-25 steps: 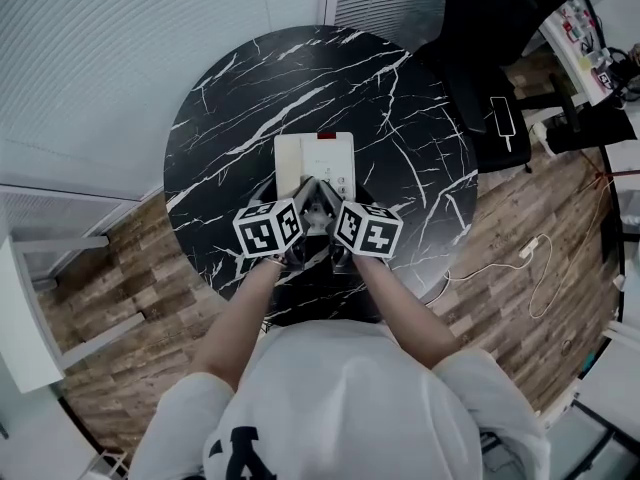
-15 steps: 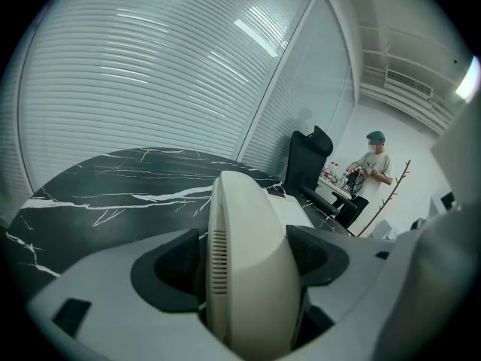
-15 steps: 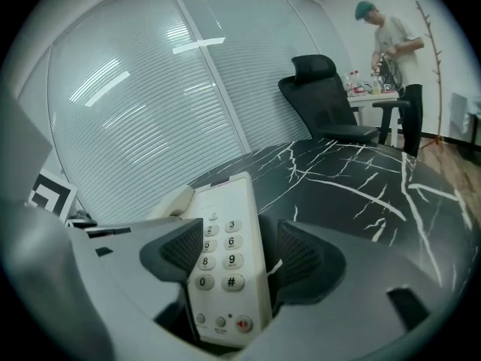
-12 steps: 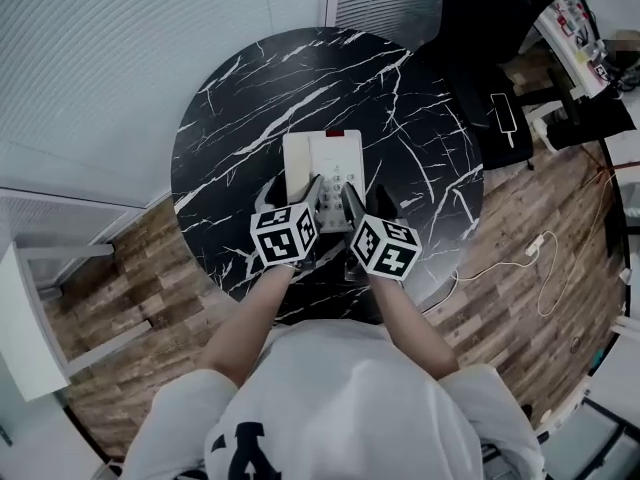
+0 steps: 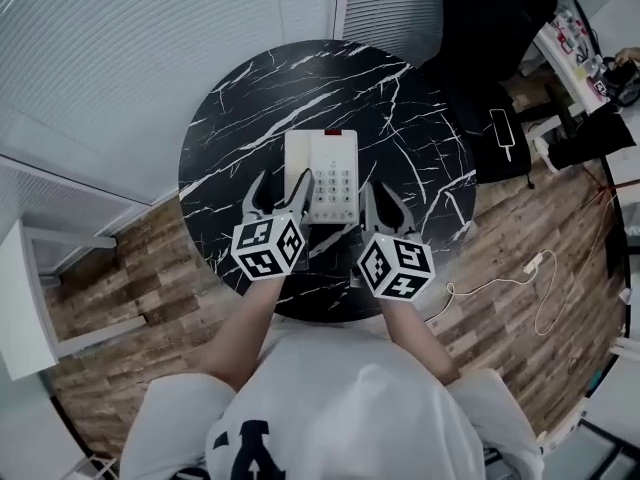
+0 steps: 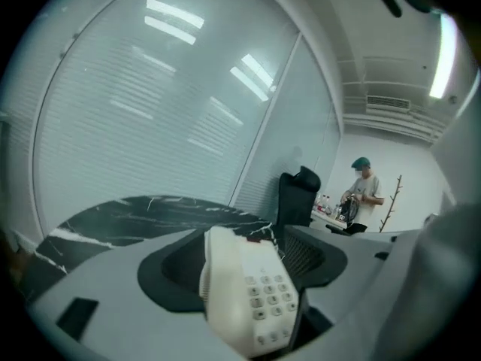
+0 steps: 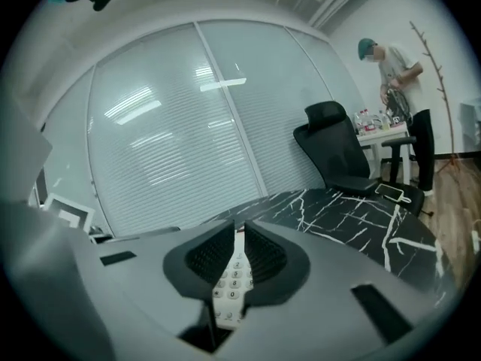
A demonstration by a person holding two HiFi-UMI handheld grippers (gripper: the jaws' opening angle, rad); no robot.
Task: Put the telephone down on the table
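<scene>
Left gripper (image 5: 282, 178) has lifted off the telephone (image 5: 330, 173); chair (image 5: 490, 23) beyond table (image 5: 400, 98).

The telephone (image 5: 320, 176) is creamy white with one small red mark at its far end. The surface (image 5: 410, 98) under it is black with thin white veins, like marble. My left hand-held gripper (image 5: 278, 190) and right hand-held gripper (image 5: 382, 203) carry black-and-white square markers. The floor (image 5: 505, 218) is brown wood planks, the chair (image 5: 480, 28) black.

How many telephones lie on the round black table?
1. The white telephone lies flat, keypad up, near the middle of the table. Part of the table's near edge is covered, so another could be hidden there.
</scene>
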